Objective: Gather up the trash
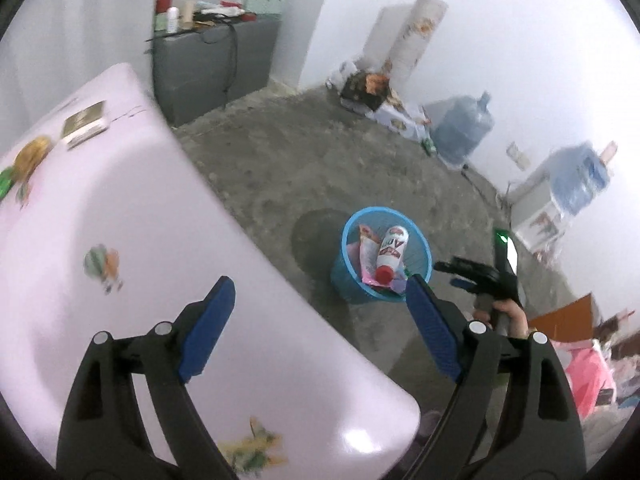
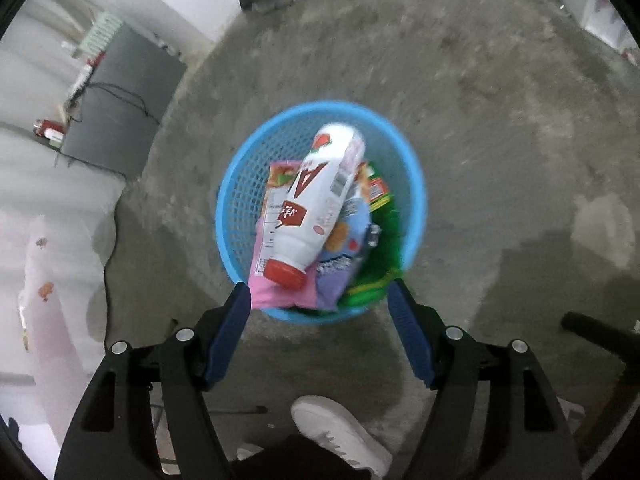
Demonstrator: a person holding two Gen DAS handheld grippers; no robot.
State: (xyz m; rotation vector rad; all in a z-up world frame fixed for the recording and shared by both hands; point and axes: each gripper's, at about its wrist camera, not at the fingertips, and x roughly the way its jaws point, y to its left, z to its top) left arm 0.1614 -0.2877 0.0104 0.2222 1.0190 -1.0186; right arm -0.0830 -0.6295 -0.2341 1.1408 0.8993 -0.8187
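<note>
A blue mesh trash basket (image 2: 240,204) stands on the concrete floor, also in the left wrist view (image 1: 348,276). In it lie a white bottle with a red cap (image 2: 320,204), a pink wrapper (image 2: 272,292), a purple wrapper (image 2: 336,276) and a green wrapper (image 2: 380,256). My right gripper (image 2: 319,300) is open and empty, right above the basket's near rim. My left gripper (image 1: 320,296) is open and empty over the edge of a pink table (image 1: 120,208). The right gripper and the hand holding it show in the left wrist view (image 1: 480,276).
On the pink table lie a small box (image 1: 85,123), a gold wrapper (image 1: 32,156) and a green one (image 1: 5,184). A grey cabinet (image 1: 208,68) with clutter stands at the back. Water jugs (image 1: 464,128) and boxes line the wall. My white shoe (image 2: 340,436) is below the basket.
</note>
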